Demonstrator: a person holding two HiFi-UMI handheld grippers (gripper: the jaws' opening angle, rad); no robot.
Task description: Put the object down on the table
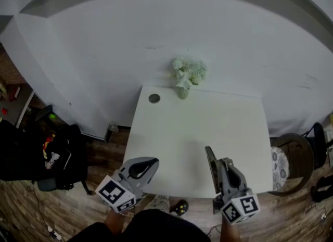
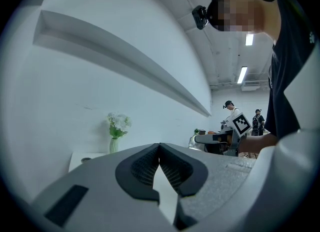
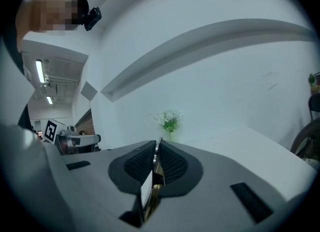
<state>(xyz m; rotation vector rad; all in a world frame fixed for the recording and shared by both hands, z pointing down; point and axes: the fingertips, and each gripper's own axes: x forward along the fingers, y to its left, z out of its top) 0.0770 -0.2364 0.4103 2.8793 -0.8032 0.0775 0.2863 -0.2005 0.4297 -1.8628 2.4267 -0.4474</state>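
My right gripper (image 1: pixel 218 165) is shut on a thin flat dark object (image 1: pixel 209 162) over the front right part of the white table (image 1: pixel 197 126). In the right gripper view the object (image 3: pixel 151 188) shows edge on between the black pads (image 3: pixel 172 163), brassy with a white face, and the right gripper (image 3: pixel 156 148) points level toward the wall. My left gripper (image 1: pixel 155 161) hovers at the table's front left edge. Its tips meet with nothing between them in the left gripper view (image 2: pixel 159 147).
A vase of pale flowers (image 1: pixel 183 77) stands at the table's back edge against the white wall, with a small round grommet (image 1: pixel 154 98) near the back left corner. A chair (image 1: pixel 294 152) stands right of the table, and black bags and clutter (image 1: pixel 47 157) lie at the left.
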